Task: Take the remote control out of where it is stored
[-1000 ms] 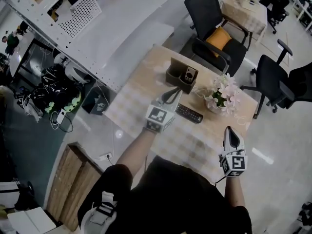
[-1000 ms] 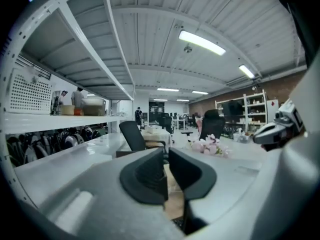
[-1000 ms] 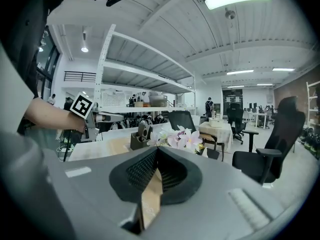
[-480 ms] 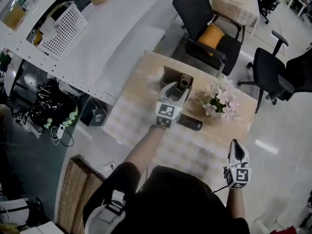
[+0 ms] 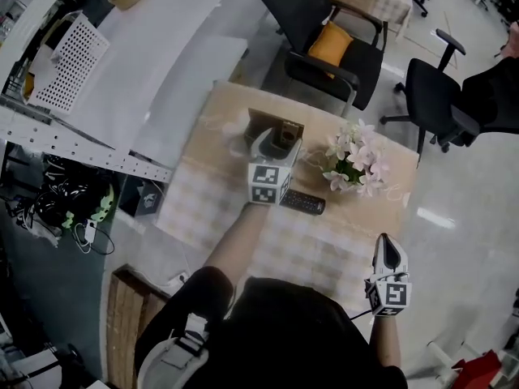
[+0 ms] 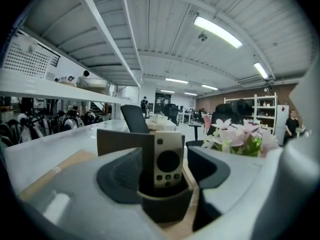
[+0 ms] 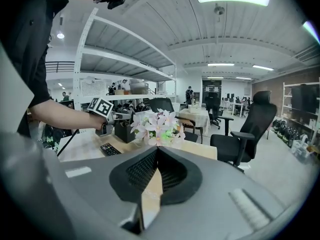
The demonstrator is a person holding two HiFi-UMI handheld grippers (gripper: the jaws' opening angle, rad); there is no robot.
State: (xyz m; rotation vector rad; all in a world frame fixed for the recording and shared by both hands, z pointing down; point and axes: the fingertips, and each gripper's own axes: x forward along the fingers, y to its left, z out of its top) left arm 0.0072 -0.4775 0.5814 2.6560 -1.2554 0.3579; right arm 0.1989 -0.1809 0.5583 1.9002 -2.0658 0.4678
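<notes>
Left gripper (image 6: 167, 173): the jaws are opening and stand wide apart. The remote control (image 6: 167, 159) is between them, with a gap on each side and neither pad pressing on it. In the head view this gripper (image 5: 274, 142) reaches forward over the table (image 5: 207, 197) to the holder (image 5: 277, 126) at its far edge.

Remote control: it stands upright in the front compartment of the dark holder (image 6: 165, 206), button face toward the left gripper, with its lower end sunk inside and its upper half rising above the rim. It has not been lifted out.

Right gripper (image 7: 156, 153): the jaws are together at the tips with nothing between them. In the head view it (image 5: 390, 251) is held low at the person's right, by the near right corner of the table and well apart from the holder.

Surroundings: a second remote (image 5: 302, 203) lies flat on the table just beside the left gripper's marker cube, on its right. A bunch of pale pink flowers (image 5: 353, 160) stands to the right of the holder. Beyond the table's far edge is a black office chair (image 5: 296, 2) with an orange cushion (image 5: 331, 45) on its seat.
</notes>
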